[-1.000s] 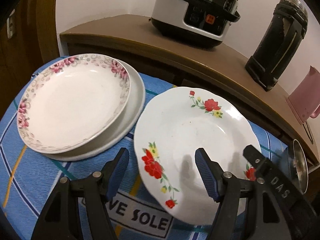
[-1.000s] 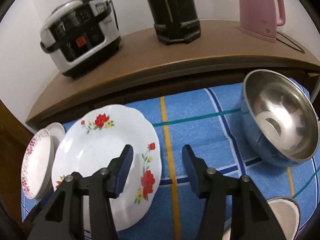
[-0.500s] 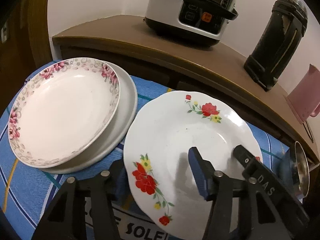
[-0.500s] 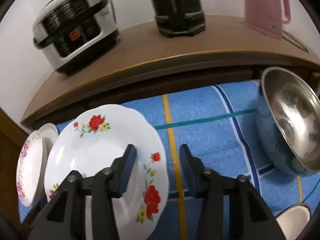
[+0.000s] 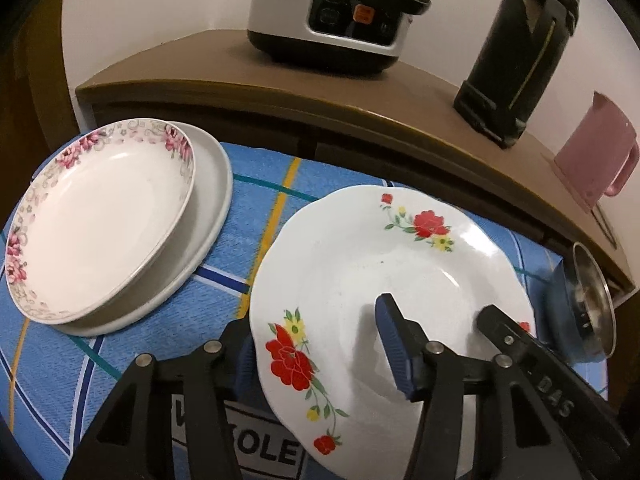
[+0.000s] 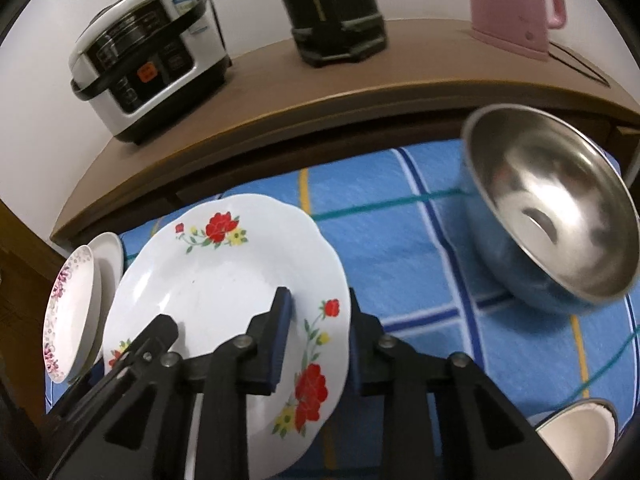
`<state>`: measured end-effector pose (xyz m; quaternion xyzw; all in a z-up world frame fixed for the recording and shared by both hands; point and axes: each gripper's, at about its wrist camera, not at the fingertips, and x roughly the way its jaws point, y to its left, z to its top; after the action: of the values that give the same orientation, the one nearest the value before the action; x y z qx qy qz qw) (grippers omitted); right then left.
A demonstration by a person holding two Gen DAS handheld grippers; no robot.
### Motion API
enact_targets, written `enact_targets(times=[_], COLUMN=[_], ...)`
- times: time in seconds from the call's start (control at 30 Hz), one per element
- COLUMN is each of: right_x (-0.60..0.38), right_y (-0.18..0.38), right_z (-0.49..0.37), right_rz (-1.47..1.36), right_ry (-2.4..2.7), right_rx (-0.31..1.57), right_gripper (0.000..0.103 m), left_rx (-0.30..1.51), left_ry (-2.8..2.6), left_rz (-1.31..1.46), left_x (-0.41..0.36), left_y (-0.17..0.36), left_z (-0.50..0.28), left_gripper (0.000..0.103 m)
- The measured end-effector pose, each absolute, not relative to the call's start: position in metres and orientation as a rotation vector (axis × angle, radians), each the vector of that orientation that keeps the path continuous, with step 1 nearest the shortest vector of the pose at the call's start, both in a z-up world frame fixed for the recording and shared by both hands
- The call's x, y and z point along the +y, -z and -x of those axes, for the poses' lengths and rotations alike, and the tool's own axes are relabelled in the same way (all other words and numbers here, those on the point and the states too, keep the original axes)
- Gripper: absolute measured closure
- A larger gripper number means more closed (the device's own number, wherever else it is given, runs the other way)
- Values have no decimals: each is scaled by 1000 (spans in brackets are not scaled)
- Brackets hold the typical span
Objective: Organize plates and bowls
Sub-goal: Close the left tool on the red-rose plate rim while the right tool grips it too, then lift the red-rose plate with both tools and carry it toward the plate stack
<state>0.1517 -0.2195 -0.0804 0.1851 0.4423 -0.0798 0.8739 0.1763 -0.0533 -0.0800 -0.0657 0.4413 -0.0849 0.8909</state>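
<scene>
A white plate with red flowers [image 5: 384, 280] lies on the blue checked cloth; it also shows in the right wrist view [image 6: 216, 280]. My left gripper [image 5: 320, 344] straddles its left rim, one finger under it and one above, still open. My right gripper [image 6: 320, 320] straddles its right rim the same way, open. A pink-flowered plate [image 5: 100, 216] sits on a plain white plate [image 5: 212, 184] at the left. A steel bowl [image 6: 552, 208] stands at the right, and a white bowl [image 6: 576, 448] at the bottom right.
A brown counter [image 5: 280, 80] behind the cloth holds a rice cooker [image 5: 340, 12], a black flask [image 5: 516, 52] and a pink kettle [image 5: 592, 152]. The cloth [image 6: 400, 216] shows between the flowered plate and the steel bowl.
Both grippers have moved in over the red-flowered plate's rims, left from the left side, right from the right. The plates themselves stay where they were.
</scene>
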Motion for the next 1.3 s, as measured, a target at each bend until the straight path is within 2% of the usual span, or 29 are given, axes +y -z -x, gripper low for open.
enact_targets(times=[0.47, 0.73, 1.3], right_x=[-219, -222, -196], right_y=[83, 80, 52], right_z=[-152, -145, -119], right_rz=[-382, -401, -366], right_ry=[181, 177, 73], right_rx=[899, 881, 817], right_gripper=[75, 79, 80], left_rx=[885, 859, 815], left_ry=[170, 200, 228], left_rz=[67, 89, 130], left_x=[-61, -55, -34], left_y=[82, 71, 49], left_z=[-196, -189, -162], left_gripper=[47, 48, 48])
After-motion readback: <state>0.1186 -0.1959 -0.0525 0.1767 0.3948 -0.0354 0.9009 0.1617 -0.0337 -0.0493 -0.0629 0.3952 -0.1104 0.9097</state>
